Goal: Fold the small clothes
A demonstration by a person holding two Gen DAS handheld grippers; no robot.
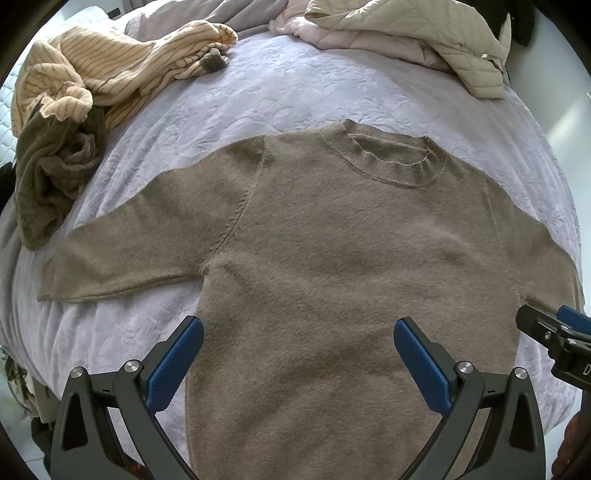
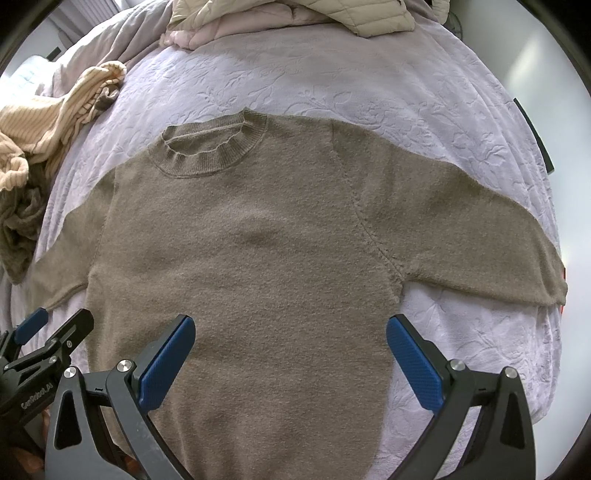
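A taupe knitted sweater (image 1: 332,236) (image 2: 251,236) lies flat, front up, on a pale lilac embossed bedspread (image 1: 280,92) (image 2: 369,85), collar away from me and both sleeves spread sideways. My left gripper (image 1: 298,332) hovers open above the lower left part of the body, nothing between its blue pads. My right gripper (image 2: 291,330) is open too, over the lower right part near the armpit. Each gripper shows at the edge of the other's view: the right one (image 1: 557,332), the left one (image 2: 48,328).
A heap of cream striped and olive clothes (image 1: 85,96) (image 2: 40,122) lies at the far left of the bed. Quilted beige and pink jackets (image 1: 413,33) (image 2: 295,18) are piled at the far edge. The bed drops off at the right.
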